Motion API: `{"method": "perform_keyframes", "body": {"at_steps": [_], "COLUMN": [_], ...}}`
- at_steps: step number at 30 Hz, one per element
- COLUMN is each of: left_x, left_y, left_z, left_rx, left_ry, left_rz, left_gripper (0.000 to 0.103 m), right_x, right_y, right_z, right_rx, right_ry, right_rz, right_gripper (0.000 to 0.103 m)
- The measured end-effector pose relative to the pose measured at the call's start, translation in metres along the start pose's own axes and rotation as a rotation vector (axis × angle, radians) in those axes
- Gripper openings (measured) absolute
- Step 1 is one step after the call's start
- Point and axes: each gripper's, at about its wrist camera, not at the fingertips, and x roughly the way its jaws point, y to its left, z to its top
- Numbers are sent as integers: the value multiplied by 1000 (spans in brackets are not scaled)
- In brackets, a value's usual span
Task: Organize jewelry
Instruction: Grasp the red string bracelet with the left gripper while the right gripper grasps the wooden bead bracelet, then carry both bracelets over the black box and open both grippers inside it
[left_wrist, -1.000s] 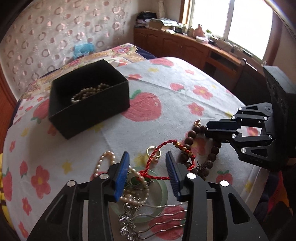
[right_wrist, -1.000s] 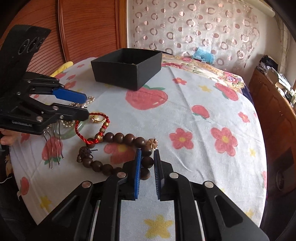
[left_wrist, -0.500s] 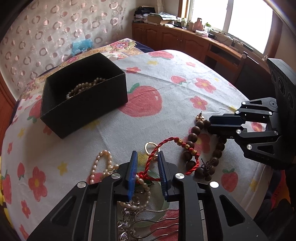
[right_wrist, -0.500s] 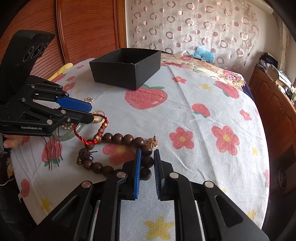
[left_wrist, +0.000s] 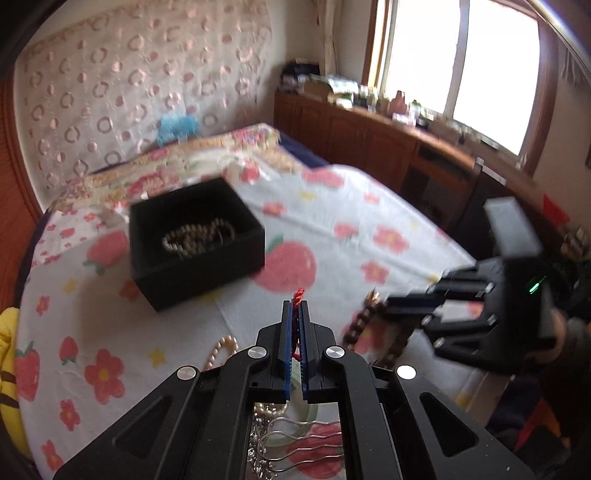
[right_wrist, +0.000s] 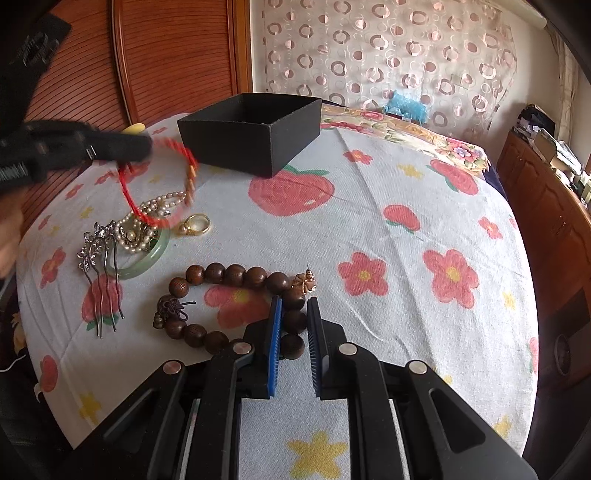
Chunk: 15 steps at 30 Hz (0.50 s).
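Two tongs — left tongs (left_wrist: 295, 314) pinching red cord bracelet (right_wrist: 159, 188), right tongs (right_wrist: 293, 314) straddling wooden beads (right_wrist: 255, 275).

Daylight from blown-out window (left_wrist: 458, 66); left view motion-blurred, fisheye-warped edges

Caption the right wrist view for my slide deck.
Left gripper lifts red cord bracelet near black box; right gripper straddles wooden bead bracelet.
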Motion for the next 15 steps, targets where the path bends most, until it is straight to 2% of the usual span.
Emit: {"method": "perform_keyframes", "body": {"at_steps": [5,12,15], "left_x": [-21,-34,-40], "left_y": [1,6,9], "left_z": [12,17,15], "left_rx": [-11,-24,-24], "left_ry": [-62,-93,-107], "left_rz": [3,21,33], "left_gripper": [2,2,2], "right_x": [0,-2,-14], "right_y": [0,5,13], "right_z": [0,1,4], "right_rx": [-1,-26,-47], "right_ry": [0,1,-42], "right_rz": [0,5,9], "right_gripper": [16,15,15]}}
